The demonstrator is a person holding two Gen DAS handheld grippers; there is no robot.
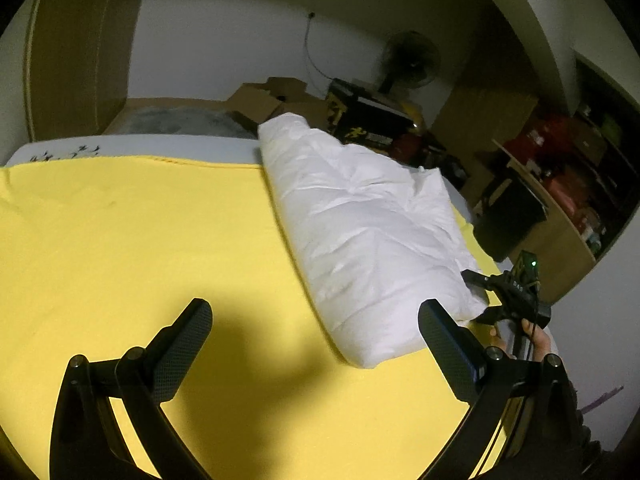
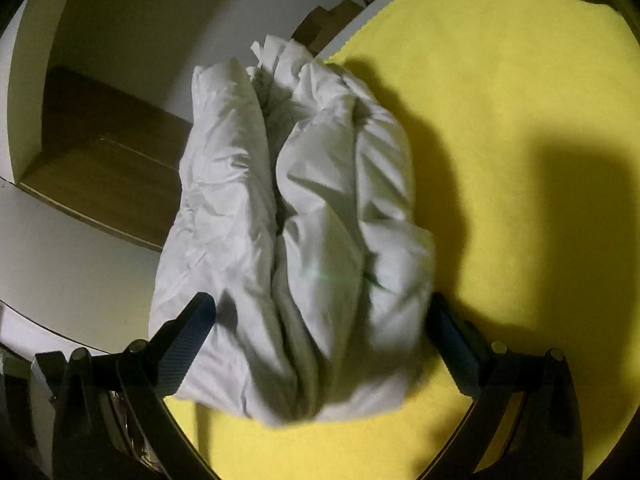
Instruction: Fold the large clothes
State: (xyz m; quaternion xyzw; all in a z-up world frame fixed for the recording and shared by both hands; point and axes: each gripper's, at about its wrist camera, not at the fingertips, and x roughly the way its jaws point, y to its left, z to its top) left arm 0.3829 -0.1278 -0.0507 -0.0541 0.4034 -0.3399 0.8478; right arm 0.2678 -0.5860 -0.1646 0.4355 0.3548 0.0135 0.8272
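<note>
The room is dim, with hard shadows cast on the yellow sheet (image 1: 132, 248) that fills the lower left of the left wrist view. A white wall (image 1: 224, 40) spans the upper centre. A brown wooden panel (image 1: 80, 40) occupies the upper left. A standing fan (image 1: 408, 60) is at upper centre-right, with cardboard boxes (image 1: 272, 98) below it. A wooden shelf unit (image 1: 560, 200) holding red items stands at the right. In the right wrist view, wood-tone flooring (image 2: 104, 168) shows at left.
</note>
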